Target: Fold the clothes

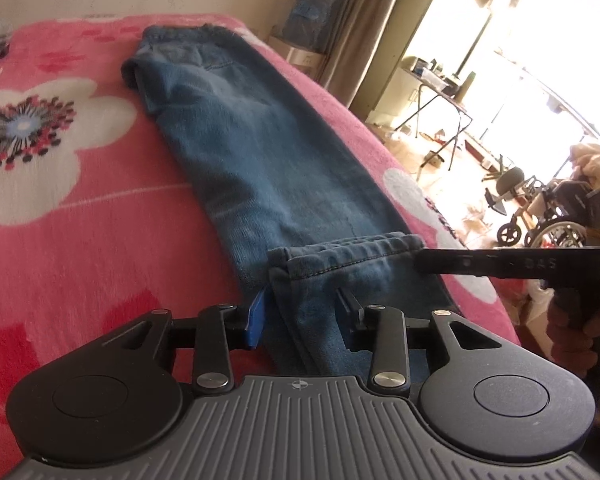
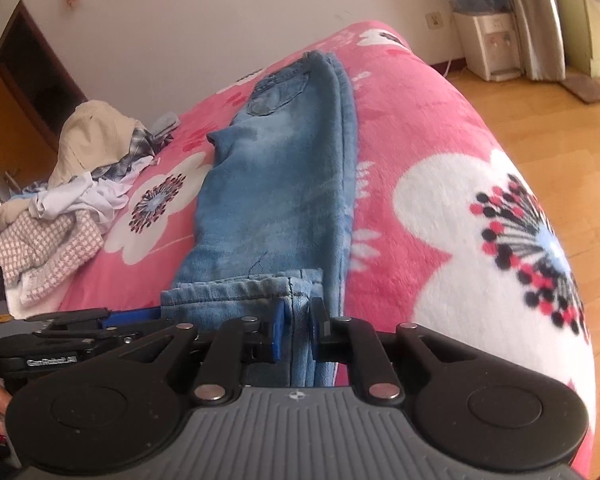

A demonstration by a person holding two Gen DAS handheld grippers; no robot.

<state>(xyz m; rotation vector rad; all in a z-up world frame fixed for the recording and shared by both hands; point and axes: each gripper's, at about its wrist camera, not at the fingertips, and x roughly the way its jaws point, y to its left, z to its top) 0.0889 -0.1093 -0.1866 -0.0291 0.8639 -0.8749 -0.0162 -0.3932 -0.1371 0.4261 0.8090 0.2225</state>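
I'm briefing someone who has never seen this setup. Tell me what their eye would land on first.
The blue jeans come first: folded lengthwise, they stretch along a pink blanket with big white flowers. Next, the cuff end, lifted and doubled back, with the left hand-held gripper and the right hand-held gripper each at one of its corners. In the right wrist view, a heap of unfolded clothes sits at the blanket's left edge.
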